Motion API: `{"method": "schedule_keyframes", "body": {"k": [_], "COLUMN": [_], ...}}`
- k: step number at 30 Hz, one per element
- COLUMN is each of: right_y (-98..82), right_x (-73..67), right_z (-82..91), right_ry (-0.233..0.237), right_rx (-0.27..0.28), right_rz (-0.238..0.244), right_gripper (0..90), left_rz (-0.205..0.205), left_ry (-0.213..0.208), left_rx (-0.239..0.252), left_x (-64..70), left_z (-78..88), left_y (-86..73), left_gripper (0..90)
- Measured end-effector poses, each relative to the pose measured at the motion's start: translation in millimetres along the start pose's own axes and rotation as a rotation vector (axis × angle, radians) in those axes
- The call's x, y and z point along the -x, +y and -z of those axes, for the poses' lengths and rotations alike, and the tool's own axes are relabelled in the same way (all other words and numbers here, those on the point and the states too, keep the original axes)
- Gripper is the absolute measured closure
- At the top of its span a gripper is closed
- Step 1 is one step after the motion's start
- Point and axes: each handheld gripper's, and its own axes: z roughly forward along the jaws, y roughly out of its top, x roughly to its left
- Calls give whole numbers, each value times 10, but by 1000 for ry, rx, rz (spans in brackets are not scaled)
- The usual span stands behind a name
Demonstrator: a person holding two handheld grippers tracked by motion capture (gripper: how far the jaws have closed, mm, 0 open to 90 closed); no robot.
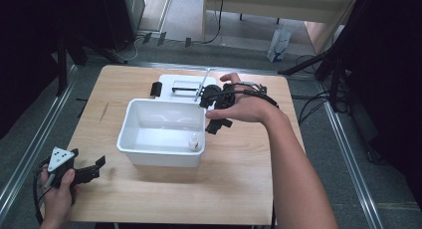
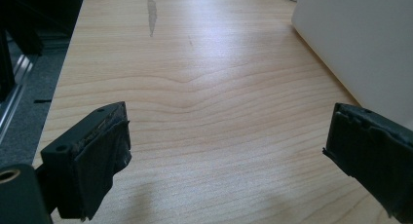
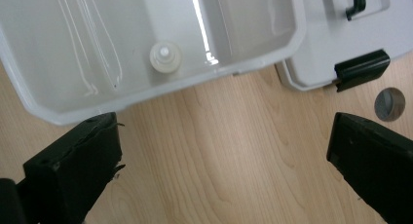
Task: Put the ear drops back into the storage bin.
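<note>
My left tongs [image 1: 94, 168] rest at the near left corner of the table [image 1: 239, 179], jaws spread wide with nothing between them. To their right stands the white bin [image 1: 130, 120], and a small white bottle [image 1: 194, 141] stands upright in its near right corner. My right tongs [image 1: 215, 112] hover above the bin's right rim, jaws fully apart and empty. The bin's lid [image 3: 316, 53] lies behind it.

You have one white tub [image 1: 130, 120] on the surface [image 1: 239, 179], and one small white bottle [image 1: 195, 142] stands inside it. One white lid [image 1: 186, 83] with two black latches lies behind it, beside one grey cap [image 3: 389, 103]. You hold two tongs.
</note>
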Motion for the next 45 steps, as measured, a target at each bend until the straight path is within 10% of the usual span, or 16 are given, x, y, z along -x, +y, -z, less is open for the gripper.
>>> {"method": "schedule_keyframes", "body": {"k": [32, 45], "right_y": [-1336, -2110], "right_x": [110, -49], "right_z": [-249, -522], "right_ry": [-19, -59], "right_rx": [5, 149], "right_rz": [-205, -371], "right_gripper": [0, 0], "left_rz": [3, -1], "left_ry": [6, 7], "left_rx": [1, 0], "left_x": [1, 0], "left_z": [0, 2], "left_y": [-2, -2], "left_gripper": [31, 31]}}
